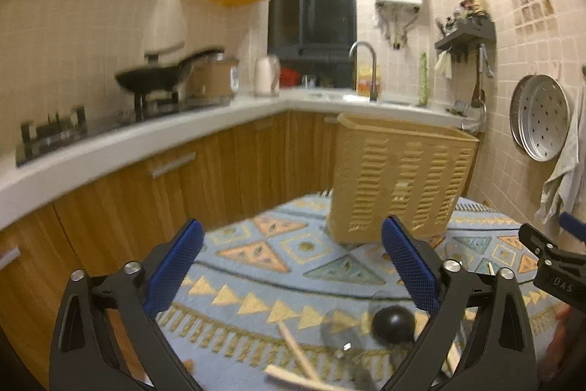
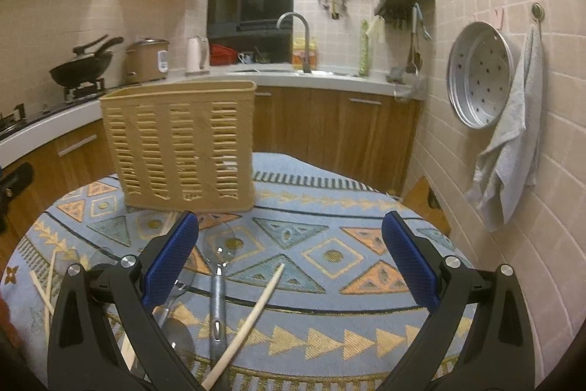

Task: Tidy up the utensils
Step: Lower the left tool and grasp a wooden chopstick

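Left tool: blue pads spread wide, nothing between them, hovering over the worktop with the basket just ahead and to its right.
Right tool: also spread apart and empty, hanging above the scattered utensils.
Basket: tan slotted holder, standing upright on the patterned cloth at the far side; I cannot tell whether anything is in it yet.
Utensils: all lying flat near the tools. A clear spoon with a metal handle points toward the basket, a chopstick lies beside it with its near end across the handle, another spoon sits partly under the right tool's left pad, and more chopsticks lie off to the left.
Step in hand: looks like picking the first piece, my guess is the chopstick.
How to do it well: lower the right tool square across the stick's free upper half, clear of the handle, close firmly, lift, tip upright and drop it through the basket's open top.
In the way: the crossed pieces may drag along; a black ball-like thing sits near the left tool; the two tools are close together.
Around: stove with wok, sink tap, hanging steamer tray and towel, all well apart.
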